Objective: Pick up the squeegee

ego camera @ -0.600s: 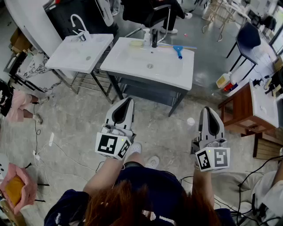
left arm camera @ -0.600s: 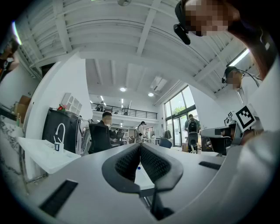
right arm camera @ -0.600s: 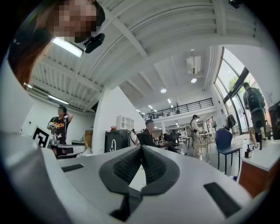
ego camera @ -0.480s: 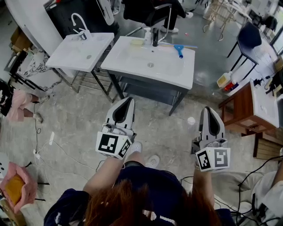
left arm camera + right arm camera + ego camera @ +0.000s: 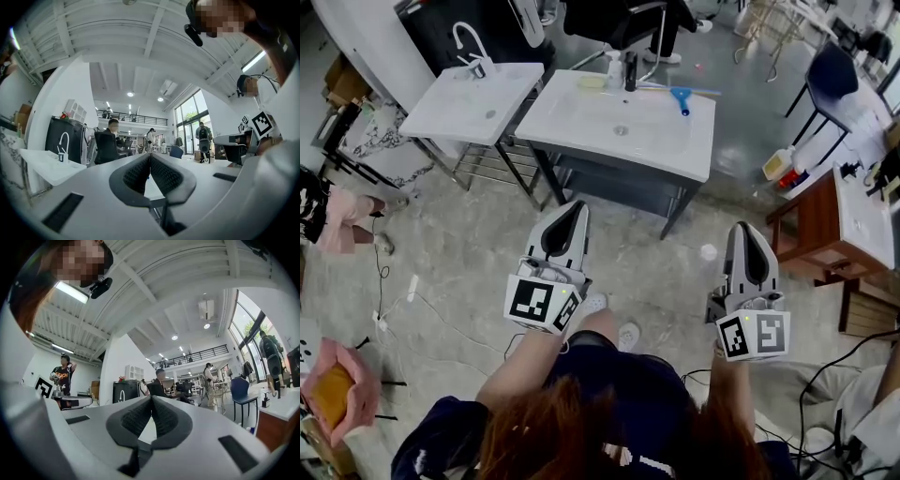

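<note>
The squeegee [image 5: 679, 95] has a blue head and a thin pale handle; it lies at the back edge of the larger white sink top [image 5: 666, 141], right of the black faucet [image 5: 630, 71]. My left gripper [image 5: 578, 205] is held level over the floor, short of the sink's front edge, its jaws shut with nothing between them. My right gripper [image 5: 742, 227] hangs further right, also shut and holding nothing. In the left gripper view the left gripper [image 5: 149, 155] has its pads pressed together, and in the right gripper view the right gripper [image 5: 151, 397] does too. The squeegee shows in neither gripper view.
A second, smaller sink [image 5: 445, 117] with a white faucet stands to the left. A yellow sponge [image 5: 590, 82] and a soap bottle [image 5: 614, 67] sit by the black faucet. A wooden table [image 5: 825, 225] is at right, a blue chair [image 5: 830, 67] behind it. Cables trail on the floor.
The sinks have slid slightly up and away in the head view; both grippers sit a little higher in the picture, still shut.
</note>
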{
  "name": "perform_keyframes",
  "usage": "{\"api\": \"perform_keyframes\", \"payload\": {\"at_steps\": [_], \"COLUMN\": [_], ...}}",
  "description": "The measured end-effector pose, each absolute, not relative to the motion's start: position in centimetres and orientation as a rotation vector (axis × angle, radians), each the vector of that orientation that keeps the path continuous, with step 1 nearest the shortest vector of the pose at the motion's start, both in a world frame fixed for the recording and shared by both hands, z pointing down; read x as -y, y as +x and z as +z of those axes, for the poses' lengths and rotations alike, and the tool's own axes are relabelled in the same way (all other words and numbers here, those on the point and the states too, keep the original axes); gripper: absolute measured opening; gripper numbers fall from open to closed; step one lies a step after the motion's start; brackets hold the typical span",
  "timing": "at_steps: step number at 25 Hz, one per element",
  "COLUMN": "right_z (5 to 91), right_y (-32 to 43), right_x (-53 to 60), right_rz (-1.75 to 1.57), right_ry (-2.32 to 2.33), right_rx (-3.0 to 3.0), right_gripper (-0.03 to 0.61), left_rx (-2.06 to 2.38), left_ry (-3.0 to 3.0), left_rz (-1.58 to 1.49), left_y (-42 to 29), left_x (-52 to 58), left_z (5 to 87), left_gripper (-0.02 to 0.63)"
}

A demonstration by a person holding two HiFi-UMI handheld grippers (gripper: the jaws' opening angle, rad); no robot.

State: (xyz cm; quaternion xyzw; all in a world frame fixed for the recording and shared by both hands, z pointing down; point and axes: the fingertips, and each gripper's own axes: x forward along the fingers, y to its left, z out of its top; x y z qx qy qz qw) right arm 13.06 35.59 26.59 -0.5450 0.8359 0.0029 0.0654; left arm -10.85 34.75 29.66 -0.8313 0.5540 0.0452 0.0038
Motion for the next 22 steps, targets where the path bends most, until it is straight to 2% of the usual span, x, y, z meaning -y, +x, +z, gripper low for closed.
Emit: {"api": "perform_keyframes", "payload": {"at_steps": [3,7,11,22], "right_z": [26.7,26.9,26.8,26.5], "right_y": [12.9,12.5,12.8,12.4], "right_x": [-34.8,-33.4,-31.6,-21.1], "right_rz": [0.005,-0.005,0.008,-0.009], "right_ry": [-1.638,-1.634,-1.660,-1.681], "right_rx": [-2.526,-2.530,-2.518,-2.498], "right_gripper": [0.027,0.164,0.231,0.293], "left_rx": [-1.747,-1.754,-1.751,-1.729], "left_ry": [-2.595,-2.597,-2.605,-2.622], "left_rz": [0.123,0.133,0.147,0.183], "left_y": [-10.9,-11.0,-10.8,-11.2], "left_x": [-34.3,-33.1,-30.9,-19.7], "left_z": [29.5,29.9,29.9,29.9], "left_gripper": [0.020,0.020,0.020,0.020]}}
